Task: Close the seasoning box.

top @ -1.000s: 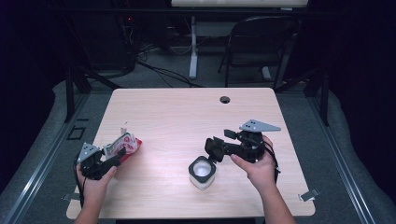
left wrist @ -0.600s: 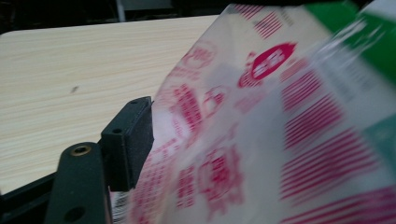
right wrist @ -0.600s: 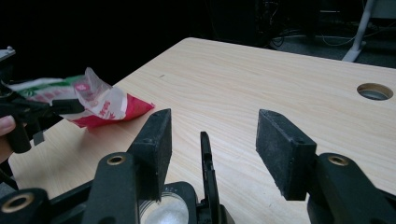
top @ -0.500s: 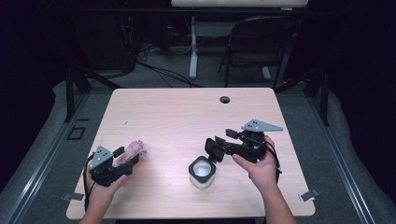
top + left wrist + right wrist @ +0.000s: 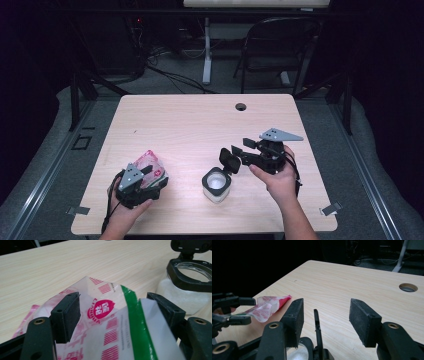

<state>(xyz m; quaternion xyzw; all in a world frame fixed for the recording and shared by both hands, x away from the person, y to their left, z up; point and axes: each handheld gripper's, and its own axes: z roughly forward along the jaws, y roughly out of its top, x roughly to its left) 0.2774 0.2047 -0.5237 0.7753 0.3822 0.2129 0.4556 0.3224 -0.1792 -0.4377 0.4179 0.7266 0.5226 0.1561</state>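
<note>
My left tool (image 5: 145, 177) sits low at the near left of the bench (image 5: 200, 120), gripped in my left hand (image 5: 125, 205). Its jaws have just been opening and stand wide, with a bag (image 5: 112, 322) between them. My right hand (image 5: 277, 180) holds the right tool (image 5: 232, 157) level, pointing left, with its jaws apart and nothing between them.
</note>
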